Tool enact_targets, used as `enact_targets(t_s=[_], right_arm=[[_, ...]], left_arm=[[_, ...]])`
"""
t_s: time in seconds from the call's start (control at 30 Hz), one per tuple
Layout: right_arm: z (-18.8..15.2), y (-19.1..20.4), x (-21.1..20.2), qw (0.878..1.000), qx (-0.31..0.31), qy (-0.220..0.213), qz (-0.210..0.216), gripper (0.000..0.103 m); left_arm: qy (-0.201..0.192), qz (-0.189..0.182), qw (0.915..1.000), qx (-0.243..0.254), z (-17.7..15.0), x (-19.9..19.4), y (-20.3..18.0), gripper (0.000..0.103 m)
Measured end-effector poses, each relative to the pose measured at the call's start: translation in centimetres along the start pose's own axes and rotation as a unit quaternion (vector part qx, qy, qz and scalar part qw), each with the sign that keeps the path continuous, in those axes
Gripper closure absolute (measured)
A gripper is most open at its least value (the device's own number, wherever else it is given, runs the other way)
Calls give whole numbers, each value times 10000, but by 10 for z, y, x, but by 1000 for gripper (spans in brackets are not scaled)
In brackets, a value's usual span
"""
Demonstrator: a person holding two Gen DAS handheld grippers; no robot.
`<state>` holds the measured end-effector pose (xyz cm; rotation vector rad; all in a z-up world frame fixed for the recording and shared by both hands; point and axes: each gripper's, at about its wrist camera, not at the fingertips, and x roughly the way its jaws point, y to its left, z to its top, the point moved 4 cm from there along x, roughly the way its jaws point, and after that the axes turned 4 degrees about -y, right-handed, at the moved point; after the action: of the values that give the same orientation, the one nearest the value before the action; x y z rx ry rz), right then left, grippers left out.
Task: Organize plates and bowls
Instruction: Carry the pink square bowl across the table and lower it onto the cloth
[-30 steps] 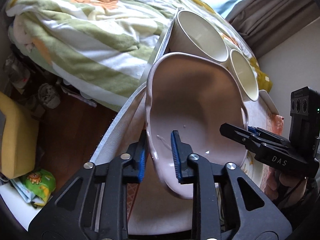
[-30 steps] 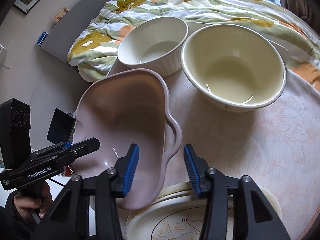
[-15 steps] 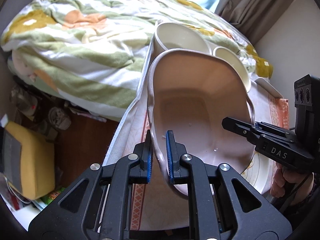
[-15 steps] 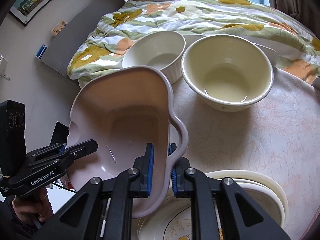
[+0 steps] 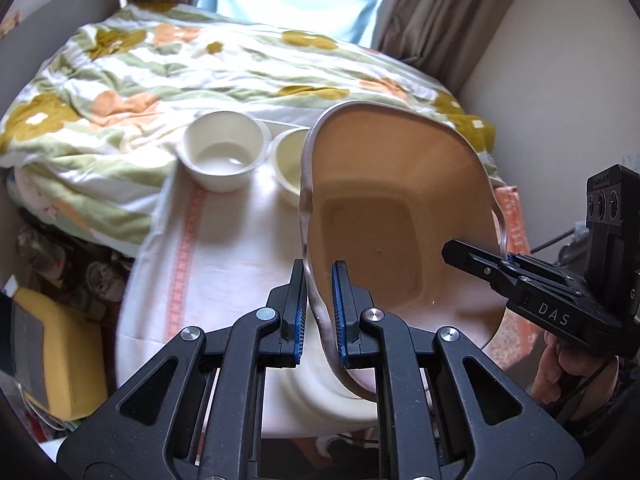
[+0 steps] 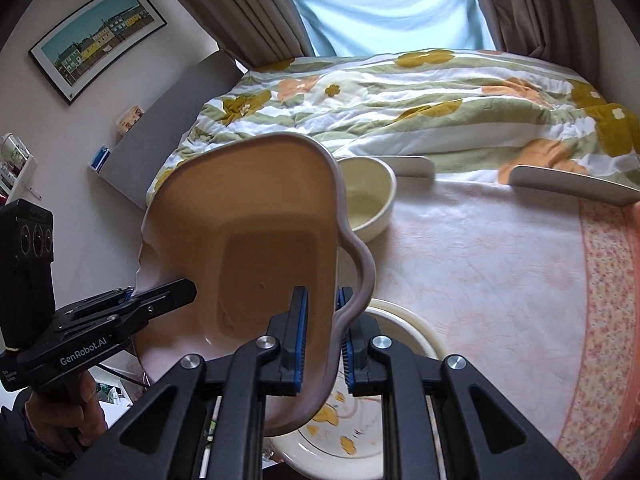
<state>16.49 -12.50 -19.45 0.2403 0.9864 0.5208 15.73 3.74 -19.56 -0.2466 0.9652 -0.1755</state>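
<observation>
Left wrist view: the left gripper (image 5: 319, 314) is clenched on the near-left rim of the pink dish (image 5: 396, 220), blue pads on either side of the wall. The dish hangs tilted above the table (image 5: 224, 264), its inside turned toward the camera. At the dish's right edge the right gripper (image 5: 505, 258) reaches in and meets the rim by the scalloped handle. Beyond the dish to its left stands the white ribbed bowl (image 5: 222, 156), and just beside that, partly hidden by the dish, the cream bowl (image 5: 286, 160). Below the dish, close to the camera, a pale plate (image 5: 324, 396) lies on the table.

Right wrist view: the right gripper (image 6: 322, 334) is clamped on the dish's (image 6: 256, 240) wavy right rim, one pad inside, one outside. The left gripper (image 6: 132, 294) bites the opposite rim. The dish is in the air, clear of the cloth. Behind it sits the cream bowl (image 6: 366, 198); directly beneath it lies the flower-printed plate (image 6: 352, 436). Two shallow white dishes (image 6: 412, 166) rest well beyond, at the table's far edge by the quilt (image 6: 400, 96).

Judging by this, the dish is being carried two-handed. To do it well, keep both grips equally firm, level the dish before lowering, and centre it over its resting place so the rim does not knock the cream bowl.
</observation>
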Motion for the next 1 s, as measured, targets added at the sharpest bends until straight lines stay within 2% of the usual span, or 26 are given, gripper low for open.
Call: enact_targets(t_s=[0.3,0.53,0.77,1.0], right_arm=[[-30,-99,-87,9971,387,-243,-612,89],[-64,-180,-112,9909,793,-161,-1074,89],[-95,-239,-98,9870,1069,46,-1197,89],[-117,-260,-89,9872,1116,106,-1137,89]], left_arm=[[310,-611,9974,224,-28,42,-134,93],[770,-893,9921,416,-65,100,-210,93],[1140,-826,9889,469,-102,151,-239,93],[1249,-639,9886,548,-120,172,-241,93]])
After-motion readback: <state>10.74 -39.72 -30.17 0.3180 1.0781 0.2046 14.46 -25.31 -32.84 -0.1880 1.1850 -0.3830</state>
